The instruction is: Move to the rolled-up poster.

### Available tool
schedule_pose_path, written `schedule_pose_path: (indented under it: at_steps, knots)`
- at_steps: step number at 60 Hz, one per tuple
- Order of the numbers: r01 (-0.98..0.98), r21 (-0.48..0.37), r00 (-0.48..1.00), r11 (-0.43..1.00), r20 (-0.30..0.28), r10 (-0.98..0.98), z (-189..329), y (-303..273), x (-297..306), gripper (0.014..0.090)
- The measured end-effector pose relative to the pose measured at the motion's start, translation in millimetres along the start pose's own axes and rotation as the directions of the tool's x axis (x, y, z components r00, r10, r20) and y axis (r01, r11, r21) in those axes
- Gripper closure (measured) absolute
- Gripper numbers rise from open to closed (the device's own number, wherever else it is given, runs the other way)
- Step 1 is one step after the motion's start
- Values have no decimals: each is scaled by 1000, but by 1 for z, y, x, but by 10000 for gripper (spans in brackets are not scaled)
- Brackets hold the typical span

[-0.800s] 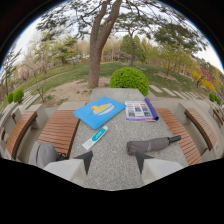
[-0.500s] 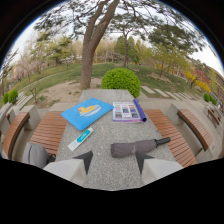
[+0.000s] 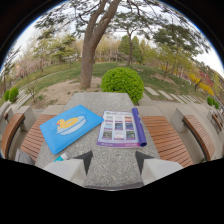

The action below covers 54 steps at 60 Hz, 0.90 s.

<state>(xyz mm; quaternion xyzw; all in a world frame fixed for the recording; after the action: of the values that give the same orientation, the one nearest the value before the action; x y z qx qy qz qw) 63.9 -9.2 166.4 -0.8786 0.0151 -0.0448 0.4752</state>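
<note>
From where I sit, the rolled-up poster (image 3: 139,127) reads as a slim purple tube lying on the stone table (image 3: 107,167), just beyond my fingertips at about one o'clock, its long axis running away from me toward twelve. It lies touching the right edge of a printed sheet (image 3: 118,129), and I cannot tell whether it is that sheet's own curled margin or a separate roll. I judge it to be light, hollow paper: easy to lift, quick to crush or crease, and inclined to roll on the smooth stone, so I would take it across its middle with a gentle squeeze rather than at an end. My gripper (image 3: 112,159) has its jaws apart with nothing between them, only bare table showing in the gap. At eleven o'clock from the fingers lies a blue mat (image 3: 70,127) with a yellow duck printed on it, and near its closest corner, at nine o'clock, a small tube-like item (image 3: 62,157) peeks out beside the left finger. Wooden benches (image 3: 161,136) flank the table at three and nine, with a round shrub (image 3: 122,83) and a tree trunk (image 3: 89,60) beyond at twelve.
</note>
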Motion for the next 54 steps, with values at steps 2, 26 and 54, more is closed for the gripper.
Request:
schedule_pose_path:
  at_steps: [2, 26, 54]
  knots:
    - [2, -4, 1000, 1000, 4, -2, 16, -6, 4, 199]
    - [-20, -29, 1000, 999, 10, 20, 192, -48, 30, 202]
    - [-28, -53, 1000, 998, 9, 29, 241, -44, 30, 200]
